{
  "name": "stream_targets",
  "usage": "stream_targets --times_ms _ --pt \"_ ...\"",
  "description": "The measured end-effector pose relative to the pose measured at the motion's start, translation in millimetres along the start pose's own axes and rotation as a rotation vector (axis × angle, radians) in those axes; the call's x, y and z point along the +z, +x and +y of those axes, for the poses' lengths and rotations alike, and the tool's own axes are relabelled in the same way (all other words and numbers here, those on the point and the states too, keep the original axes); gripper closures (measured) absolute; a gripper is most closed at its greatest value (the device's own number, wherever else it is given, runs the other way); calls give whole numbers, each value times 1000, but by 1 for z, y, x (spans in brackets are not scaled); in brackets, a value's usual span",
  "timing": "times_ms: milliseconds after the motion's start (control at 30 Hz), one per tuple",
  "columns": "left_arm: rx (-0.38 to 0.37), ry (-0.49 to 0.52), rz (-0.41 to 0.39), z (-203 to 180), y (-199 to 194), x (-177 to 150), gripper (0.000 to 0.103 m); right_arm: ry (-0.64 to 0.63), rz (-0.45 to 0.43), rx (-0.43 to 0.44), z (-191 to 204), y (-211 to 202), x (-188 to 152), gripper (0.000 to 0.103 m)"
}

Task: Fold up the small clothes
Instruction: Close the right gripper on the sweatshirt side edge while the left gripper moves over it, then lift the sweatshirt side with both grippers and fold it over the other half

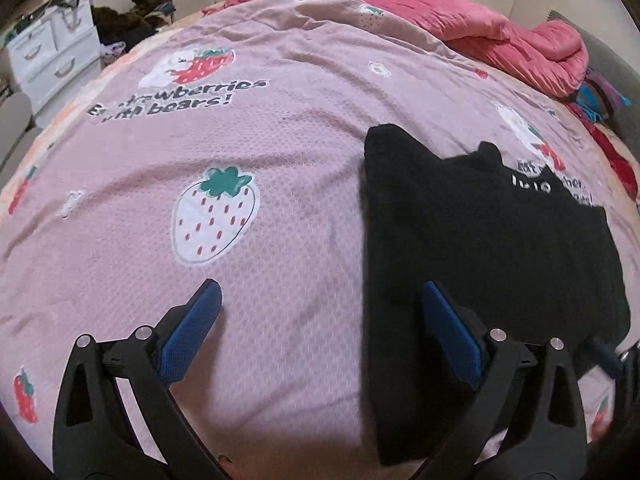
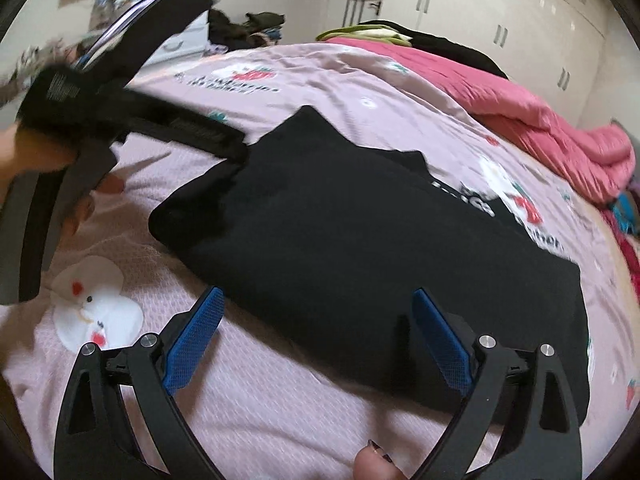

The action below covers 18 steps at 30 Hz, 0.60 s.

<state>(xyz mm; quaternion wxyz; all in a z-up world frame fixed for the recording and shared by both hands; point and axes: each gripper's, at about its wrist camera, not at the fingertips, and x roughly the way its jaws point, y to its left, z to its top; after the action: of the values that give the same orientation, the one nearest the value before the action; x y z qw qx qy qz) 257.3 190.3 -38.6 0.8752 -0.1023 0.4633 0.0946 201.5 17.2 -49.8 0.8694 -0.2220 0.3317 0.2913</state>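
Right wrist view: my right gripper [image 2: 316,336] gapes empty over the garment's [image 2: 360,232] near edge — long axis left-right; left gripper [image 1: 320,320] wide, empty, at its left edge.

A bed [image 1: 280,128] covered by a pink strawberry-print sheet is seen; white drawers [image 1: 52,60] stand at ten o'clock, white wardrobes [image 2: 500,12] at one o'clock.

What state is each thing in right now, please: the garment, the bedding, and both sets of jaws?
black garment: folded flat on the bedspread, not gripped
left gripper: jaws wide open, empty, at the garment's left edge
right gripper: jaws wide open, empty, over the garment's near edge
pink bedspread: spread out, lightly wrinkled
pink quilt: bunched at the far side
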Motion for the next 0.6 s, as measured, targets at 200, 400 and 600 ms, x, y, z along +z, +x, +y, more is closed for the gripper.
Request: stream_targets --times_ms 200,400,600 --pt "-10 -22 15 -1 13 14 10 -181 17 -104 35 29 10 9" --pt "-42 -53 27 -8 23 27 10 -249 -47 -155 46 28 9 53" --pt "-97 -88 53 -16 30 33 10 -223 -127 -155 41 11 7 85"
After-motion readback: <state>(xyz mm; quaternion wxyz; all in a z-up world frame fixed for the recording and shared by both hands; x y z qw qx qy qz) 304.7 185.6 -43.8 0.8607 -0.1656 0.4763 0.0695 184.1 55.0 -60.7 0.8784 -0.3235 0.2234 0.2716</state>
